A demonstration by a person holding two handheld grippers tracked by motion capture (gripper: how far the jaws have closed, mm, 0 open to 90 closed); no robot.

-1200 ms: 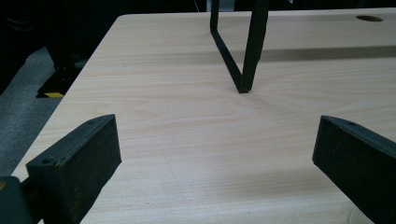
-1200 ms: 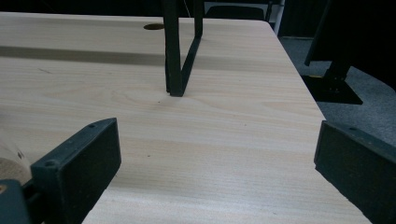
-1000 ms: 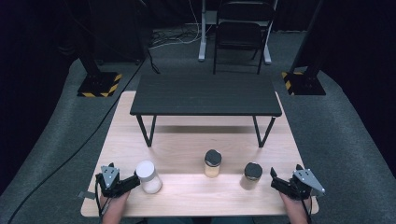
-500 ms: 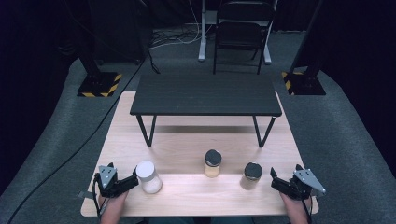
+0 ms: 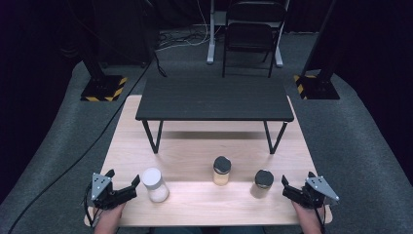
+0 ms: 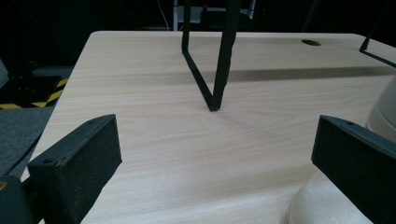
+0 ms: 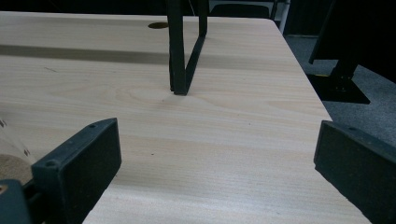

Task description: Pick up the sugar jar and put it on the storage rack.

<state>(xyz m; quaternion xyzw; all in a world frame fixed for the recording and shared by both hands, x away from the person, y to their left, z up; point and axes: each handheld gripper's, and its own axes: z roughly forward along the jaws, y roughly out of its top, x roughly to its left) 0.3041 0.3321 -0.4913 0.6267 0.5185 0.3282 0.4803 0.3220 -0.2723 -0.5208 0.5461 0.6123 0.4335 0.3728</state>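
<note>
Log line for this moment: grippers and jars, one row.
left gripper: open, beside white jar | right gripper: open, near dark-lidded jar | middle jar: untouched | all upright on table

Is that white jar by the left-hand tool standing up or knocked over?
Standing upright. In the high view the white jar rests on its base on the wooden table, white lid on top, right beside the open left tool.

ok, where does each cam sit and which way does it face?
High view: above the person's side, looking forward and down at the wooden table; both forearms and tools.
Left gripper view: on the left tool, looking across the table; its open jaws.
Right gripper view: on the right tool, likewise.
Shared: the white jar, high and left.
</note>
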